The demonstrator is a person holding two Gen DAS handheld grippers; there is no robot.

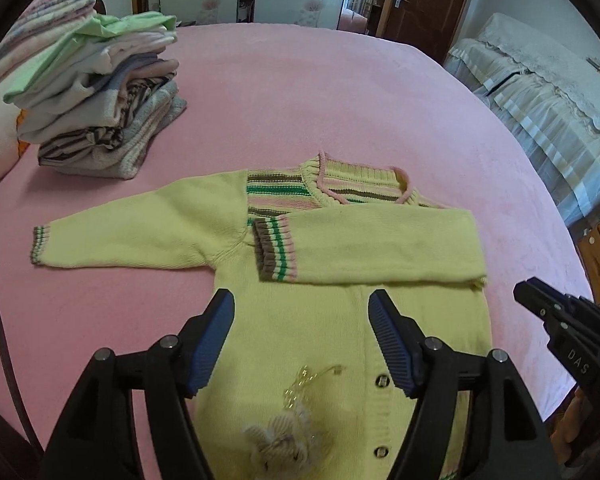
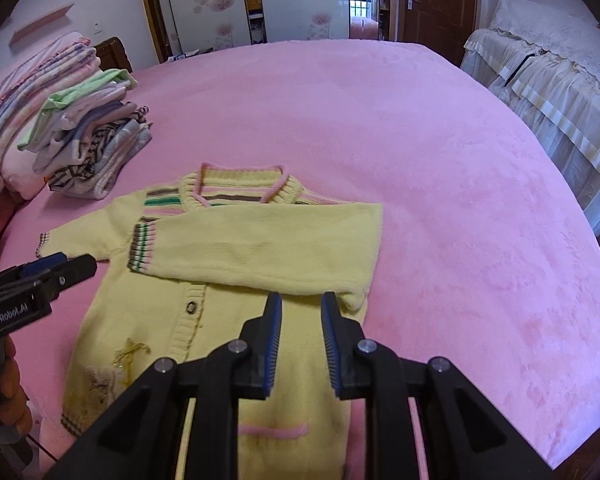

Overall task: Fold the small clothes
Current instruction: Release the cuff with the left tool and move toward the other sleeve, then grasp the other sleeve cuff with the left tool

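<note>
**Cardigan spread on the pink bed**

A yellow knit cardigan [image 1: 339,332] lies flat on the pink bed cover [image 1: 319,100], one sleeve folded across its chest. The left tongs [image 1: 301,300] hang wide apart and empty above it; the right tongs [image 2: 301,300] are narrowly parted, gripping nothing. A stack of folded clothes [image 1: 104,100] sits far left near the pillows; a wooden door [image 2: 435,0] stands beyond.

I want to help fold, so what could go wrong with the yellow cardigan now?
1. The folded sleeve just rests loose across the cardigan; tugging the body could slide it off.
2. The other sleeve still lies spread out, so folding the body now could come out lopsided.
3. The bead trim might snag on ridged jaws.
</note>
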